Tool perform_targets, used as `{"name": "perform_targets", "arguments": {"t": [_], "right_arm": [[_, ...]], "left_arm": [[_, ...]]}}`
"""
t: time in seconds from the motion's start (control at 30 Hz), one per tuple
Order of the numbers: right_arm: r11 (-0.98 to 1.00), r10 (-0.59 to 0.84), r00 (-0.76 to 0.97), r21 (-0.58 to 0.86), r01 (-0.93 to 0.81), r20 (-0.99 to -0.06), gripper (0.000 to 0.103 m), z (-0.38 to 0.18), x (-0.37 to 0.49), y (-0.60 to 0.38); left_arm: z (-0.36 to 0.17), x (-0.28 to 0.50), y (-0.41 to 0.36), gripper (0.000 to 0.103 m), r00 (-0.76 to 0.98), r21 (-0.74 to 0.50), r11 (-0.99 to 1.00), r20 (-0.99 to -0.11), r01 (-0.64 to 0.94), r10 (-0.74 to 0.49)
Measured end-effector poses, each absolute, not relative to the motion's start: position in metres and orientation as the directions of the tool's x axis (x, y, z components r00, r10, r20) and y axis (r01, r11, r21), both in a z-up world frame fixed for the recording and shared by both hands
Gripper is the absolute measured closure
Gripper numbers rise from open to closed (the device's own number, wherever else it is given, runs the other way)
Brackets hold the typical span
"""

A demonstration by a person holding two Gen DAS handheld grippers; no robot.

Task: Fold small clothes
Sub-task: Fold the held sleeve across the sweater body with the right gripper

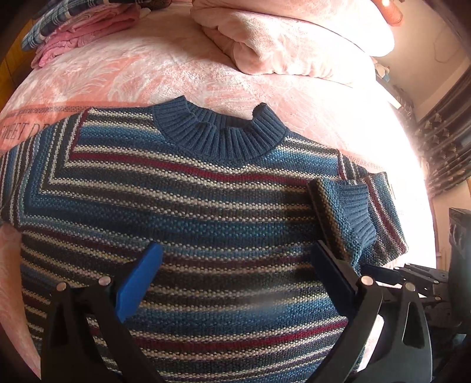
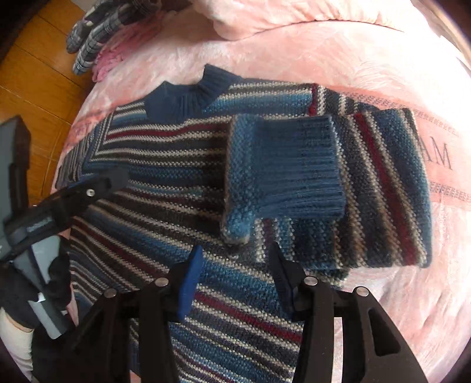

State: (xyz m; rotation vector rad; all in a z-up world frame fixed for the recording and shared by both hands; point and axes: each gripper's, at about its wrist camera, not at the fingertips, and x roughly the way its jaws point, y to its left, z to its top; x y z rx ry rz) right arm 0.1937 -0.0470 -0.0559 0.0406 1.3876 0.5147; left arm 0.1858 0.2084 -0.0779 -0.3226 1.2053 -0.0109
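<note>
A small knitted sweater (image 1: 188, 206) with blue, white, dark and red stripes lies flat, front up, on the pink bed cover (image 1: 132, 73); its ribbed blue collar (image 1: 223, 132) points away from me. One sleeve is folded inward over the chest, with the ribbed cuff (image 2: 297, 168) on top. My left gripper (image 1: 235, 265) hovers open over the sweater's middle with nothing between its blue fingers (image 1: 141, 280). My right gripper (image 2: 237, 274) is open too, just short of the folded sleeve's lower corner (image 2: 235, 232). The other sleeve runs out of view at the left.
A folded pink plush blanket (image 1: 279, 38) lies at the far side of the bed. Pink clothes and a plaid garment (image 1: 73, 26) are stacked at the far left corner. Wooden floor (image 2: 35, 73) shows beyond the bed edge. A gloved hand (image 2: 59, 280) holds the left tool.
</note>
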Motion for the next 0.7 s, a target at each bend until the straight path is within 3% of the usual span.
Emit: {"name": "perform_targets", "arguments": {"t": [0.13, 0.27, 0.37, 0.43, 0.47, 0.53, 0.6, 0.7], "right_arm": [[0.956, 0.268, 0.214, 0.231, -0.181, -0.939, 0.055, -0.012, 0.189, -0.11], [0.943, 0.332, 0.241, 0.329, -0.054, -0.912, 0.054, -0.003, 0.181, -0.158], [0.953, 0.298, 0.239, 0.304, -0.016, -0.924, 0.054, -0.012, 0.182, -0.172], [0.957, 0.281, 0.227, 0.289, 0.002, -0.933, 0.054, -0.02, 0.184, -0.179], [0.957, 0.281, 0.225, 0.291, 0.013, -0.933, 0.054, -0.024, 0.186, -0.179], [0.952, 0.291, 0.231, 0.306, 0.032, -0.929, 0.054, -0.027, 0.189, -0.181], [0.949, 0.294, 0.243, 0.313, 0.04, -0.924, 0.054, -0.027, 0.192, -0.181], [0.955, 0.279, 0.248, 0.295, 0.028, -0.928, 0.054, -0.03, 0.196, -0.172]], "left_arm": [[-0.09, 0.19, 0.176, 0.004, 0.313, -0.35, 0.928, -0.902, -0.128, -0.297], [-0.103, 0.193, 0.134, 0.007, 0.28, -0.389, 0.919, -0.891, -0.06, -0.358], [-0.117, 0.196, 0.113, 0.011, 0.247, -0.397, 0.917, -0.892, -0.033, -0.378], [-0.13, 0.2, 0.105, 0.038, 0.208, -0.447, 0.894, -0.878, -0.029, -0.432], [-0.136, 0.201, 0.102, 0.045, 0.181, -0.48, 0.877, -0.866, -0.034, -0.467], [-0.143, 0.203, 0.097, 0.076, 0.163, -0.508, 0.861, -0.852, -0.027, -0.498], [-0.141, 0.203, 0.096, 0.088, 0.199, -0.468, 0.884, -0.866, 0.001, -0.459], [-0.13, 0.202, 0.111, 0.09, 0.251, -0.464, 0.886, -0.859, -0.016, -0.445]]}}
